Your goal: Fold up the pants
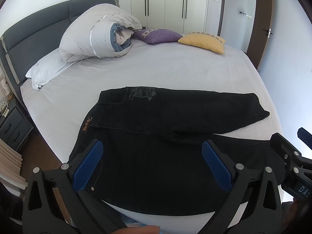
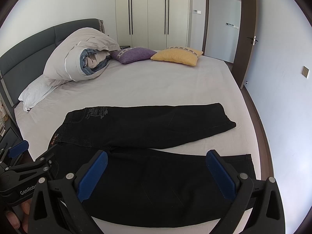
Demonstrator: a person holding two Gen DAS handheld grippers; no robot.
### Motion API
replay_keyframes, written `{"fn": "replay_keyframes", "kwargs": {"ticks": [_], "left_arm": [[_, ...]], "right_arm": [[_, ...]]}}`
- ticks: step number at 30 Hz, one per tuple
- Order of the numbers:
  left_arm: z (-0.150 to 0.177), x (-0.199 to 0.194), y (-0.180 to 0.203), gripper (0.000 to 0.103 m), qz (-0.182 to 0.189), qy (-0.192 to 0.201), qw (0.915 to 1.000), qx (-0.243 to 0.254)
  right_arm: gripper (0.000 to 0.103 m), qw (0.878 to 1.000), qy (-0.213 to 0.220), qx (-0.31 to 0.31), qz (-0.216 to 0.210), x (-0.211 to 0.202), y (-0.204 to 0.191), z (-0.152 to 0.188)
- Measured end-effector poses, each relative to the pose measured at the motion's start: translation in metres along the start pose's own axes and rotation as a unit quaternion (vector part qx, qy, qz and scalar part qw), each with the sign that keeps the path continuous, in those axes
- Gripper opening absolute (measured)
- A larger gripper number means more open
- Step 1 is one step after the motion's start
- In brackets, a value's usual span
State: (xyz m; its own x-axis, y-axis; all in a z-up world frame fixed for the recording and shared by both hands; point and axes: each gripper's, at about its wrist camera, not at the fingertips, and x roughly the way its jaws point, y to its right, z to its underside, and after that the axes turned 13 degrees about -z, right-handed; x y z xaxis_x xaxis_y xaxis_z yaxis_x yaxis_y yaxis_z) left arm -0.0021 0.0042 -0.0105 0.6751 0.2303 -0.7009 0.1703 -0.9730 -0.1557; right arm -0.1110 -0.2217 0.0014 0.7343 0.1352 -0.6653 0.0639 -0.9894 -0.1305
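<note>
Ahead of both hand-held grippers, one pair of black pants (image 1: 165,128) lies spread flat on a bed (image 1: 175,72) with a pale sheet. The two legs run off to the right, the farther leg angled away from the nearer one, and the waistband with its brown label sits to the left.

The left hand-held gripper (image 1: 152,165) hovers over the waist and upper nearer leg, its two blue-padded fingers (image 1: 89,163) spread wide with nothing between them. The right hand-held gripper (image 2: 156,175) hovers over the lower part of the nearer leg, its two blue fingers (image 2: 93,175) likewise spread wide and empty. Whether either one touches the cloth cannot be told.

Beyond the pants are one rolled grey duvet (image 1: 97,35), one white pillow (image 1: 44,70) under it, one purple cushion (image 1: 158,36) and one yellow cushion (image 1: 202,42), with a dark headboard (image 1: 33,33) to the far left and a white wardrobe (image 1: 167,2) behind.

The left wrist view alone shows a dark bedside cabinet (image 1: 13,128) at lower left and a fingertip at the bottom edge; the other hand-held gripper enters at its right edge. The right wrist view alone shows the whole open brown door (image 2: 245,39), a wall socket (image 2: 305,71), and the cuff of the nearer leg.
</note>
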Motion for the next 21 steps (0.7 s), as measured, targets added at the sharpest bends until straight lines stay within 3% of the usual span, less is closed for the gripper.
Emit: {"fn": "replay_keyframes", "kwargs": {"ticks": [21], "left_arm": [[0.0049,0.0014,0.0002,0.103,0.000,0.000,1.0000,0.002]], "right_arm": [[0.103,1.000,-0.001,0.000,0.000,0.0020,-0.0007,0.0013]]}}
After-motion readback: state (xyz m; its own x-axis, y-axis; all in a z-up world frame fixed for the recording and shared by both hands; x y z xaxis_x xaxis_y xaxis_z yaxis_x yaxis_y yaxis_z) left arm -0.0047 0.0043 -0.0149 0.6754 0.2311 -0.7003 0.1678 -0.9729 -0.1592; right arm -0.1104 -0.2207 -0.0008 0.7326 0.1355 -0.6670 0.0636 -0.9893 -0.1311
